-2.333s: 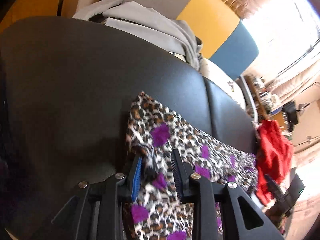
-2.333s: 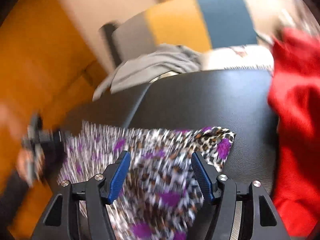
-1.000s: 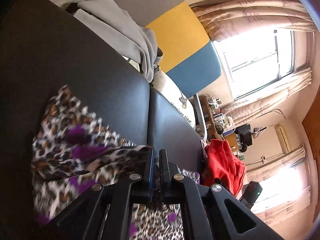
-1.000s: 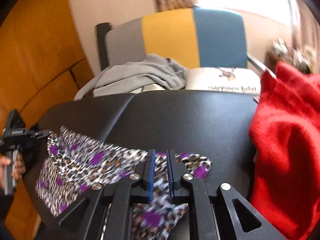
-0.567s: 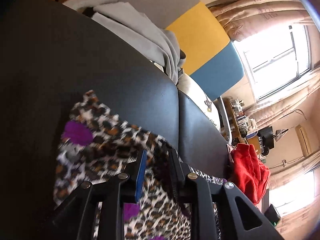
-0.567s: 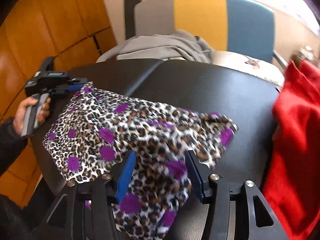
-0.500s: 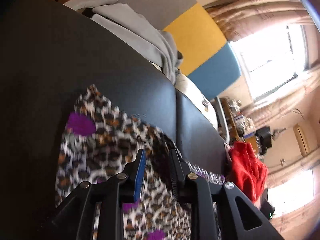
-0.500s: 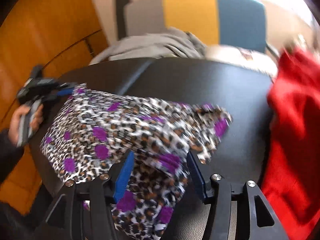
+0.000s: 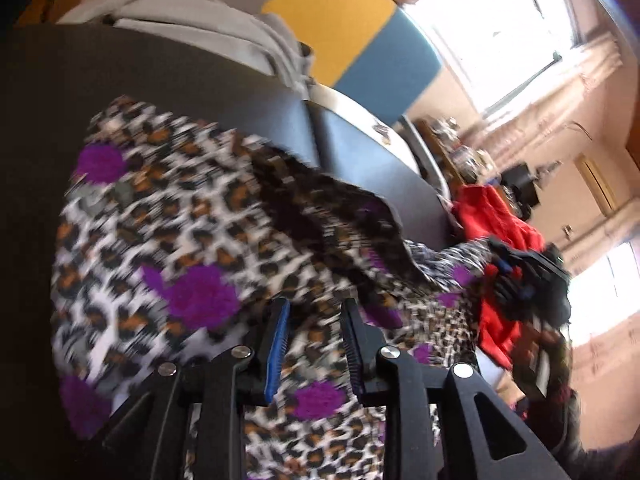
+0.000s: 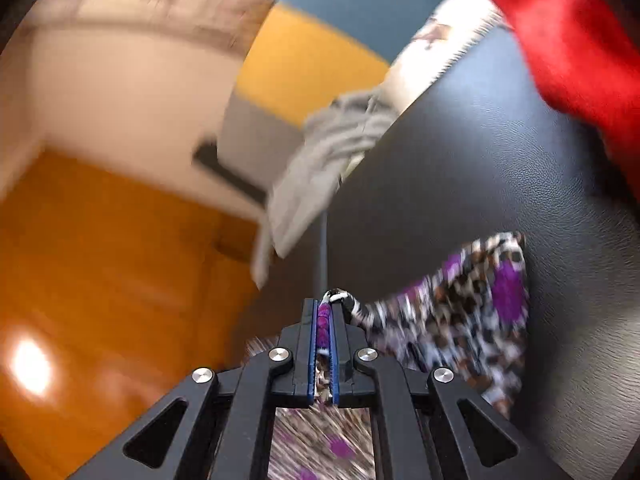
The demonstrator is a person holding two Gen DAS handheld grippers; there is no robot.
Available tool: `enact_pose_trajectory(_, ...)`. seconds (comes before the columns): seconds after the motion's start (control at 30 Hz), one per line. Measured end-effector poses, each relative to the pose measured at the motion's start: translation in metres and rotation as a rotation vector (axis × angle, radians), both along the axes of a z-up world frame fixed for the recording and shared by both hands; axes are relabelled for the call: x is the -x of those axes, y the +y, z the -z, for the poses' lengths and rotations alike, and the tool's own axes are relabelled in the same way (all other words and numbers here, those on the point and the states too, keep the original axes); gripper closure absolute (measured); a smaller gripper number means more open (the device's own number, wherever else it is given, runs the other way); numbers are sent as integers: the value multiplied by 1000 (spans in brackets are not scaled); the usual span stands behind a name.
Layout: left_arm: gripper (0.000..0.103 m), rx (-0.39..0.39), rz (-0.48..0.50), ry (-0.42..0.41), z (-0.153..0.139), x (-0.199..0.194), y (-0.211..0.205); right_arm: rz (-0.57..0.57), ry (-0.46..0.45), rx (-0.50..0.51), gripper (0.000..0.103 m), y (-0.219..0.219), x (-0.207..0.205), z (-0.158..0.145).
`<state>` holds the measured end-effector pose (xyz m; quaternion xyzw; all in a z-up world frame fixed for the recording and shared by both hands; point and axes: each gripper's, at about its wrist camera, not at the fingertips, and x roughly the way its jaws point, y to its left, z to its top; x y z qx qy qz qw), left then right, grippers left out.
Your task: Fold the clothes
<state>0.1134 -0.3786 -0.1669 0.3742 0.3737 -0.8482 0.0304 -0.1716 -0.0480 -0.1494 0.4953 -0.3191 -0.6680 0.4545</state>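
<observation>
A leopard-print garment with purple spots [image 9: 168, 240] lies rumpled on the black padded table [image 9: 160, 64]. My left gripper [image 9: 316, 320] hovers low over it. Its jaws are opening, and cloth lies under the gap with the pads not pressing it. In the right wrist view my right gripper [image 10: 325, 308] is rolled over. Its jaws are closing, and a thin fold of the garment [image 10: 472, 312] is pinched between the blue pads. From the left wrist view the right gripper [image 9: 516, 276] shows at the garment's far end, lifting a corner.
A red garment [image 10: 580, 40] is heaped at the table's right end [image 9: 492, 216]. A grey garment [image 9: 208, 28] hangs off a grey, yellow and blue chair [image 10: 312, 52] behind the table. Orange wood panelling [image 10: 100, 280] is at the left.
My left gripper, shut on the cloth a second ago, now has its jaws apart and sits lower. My right gripper opened, rolled over and has shut on a fold of the garment's edge.
</observation>
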Motion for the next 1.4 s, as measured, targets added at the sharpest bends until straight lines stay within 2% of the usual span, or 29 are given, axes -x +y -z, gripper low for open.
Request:
enact_pose_trajectory(0.03, 76, 11, 10, 6, -5, 6, -1, 27, -1, -26, 91, -1, 3, 2)
enact_pose_trajectory(0.07, 76, 12, 16, 11, -8, 13, -2, 38, -13, -33, 79, -2, 6, 7)
enact_pose_trajectory(0.1, 76, 4, 20, 15, -9, 20, -5, 32, -23, -39, 54, -2, 7, 10)
enact_pose_trajectory(0.13, 75, -6, 5, 18, -9, 28, -10, 33, -11, -63, 42, -1, 7, 10)
enact_pose_trajectory(0.17, 73, -11, -9, 16, -8, 34, -15, 39, 39, -96, 35, 2, 4, 5)
enact_pose_trajectory(0.23, 73, -54, -54, 2, -3, 45, -28, 17, 141, -148, 35, 7, -4, -4)
enact_pose_trajectory(0.33, 72, -126, -134, 33, 1, 46, -43, -55, 374, -367, 37, -2, -27, -14)
enact_pose_trajectory(0.43, 72, -117, -184, 44, 1, 35, -45, -158, 614, -575, 49, -18, -48, -12)
enact_pose_trajectory(0.53, 72, -81, -198, 14, 3, 17, -39, -248, 718, -671, 52, -36, -58, 1)
enact_pose_trajectory(0.57, 72, -67, -202, 5, 4, 11, -36, -262, 722, -671, 56, -39, -56, 4)
enact_pose_trajectory(0.63, 72, -49, -209, -2, 5, -5, -31, -289, 729, -673, 80, -50, -56, 7)
enact_pose_trajectory(0.67, 72, -40, -207, -5, 5, -12, -29, -302, 732, -683, 97, -55, -56, 7)
enact_pose_trajectory(0.77, 72, -1, -211, -27, 5, -32, -25, -303, 735, -680, 96, -57, -57, -1)
enact_pose_trajectory(0.83, 72, 4, -224, -38, 7, -48, -25, -240, 703, -623, 97, -40, -57, -18)
enact_pose_trajectory(0.93, 72, -5, -244, -33, 10, -69, -26, -143, 654, -617, 97, -13, -49, -29)
enact_pose_trajectory(1.03, 72, -9, -281, -34, 13, -86, -31, -120, 533, -644, 96, -1, -31, -4)
enact_pose_trajectory(1.13, 72, 3, -316, -38, 11, -102, -38, -122, 453, -636, 92, 2, -24, 23)
enact_pose_trajectory(1.23, 62, 1, -322, -51, 12, -111, -44, -88, 402, -569, 82, 9, -25, 28)
enact_pose_trajectory(1.3, 61, -1, -312, -64, 14, -116, -44, -83, 401, -546, 70, 15, -30, 24)
enact_pose_trajectory(1.4, 61, -12, -285, -70, 17, -124, -40, -91, 397, -526, 57, 28, -43, 20)
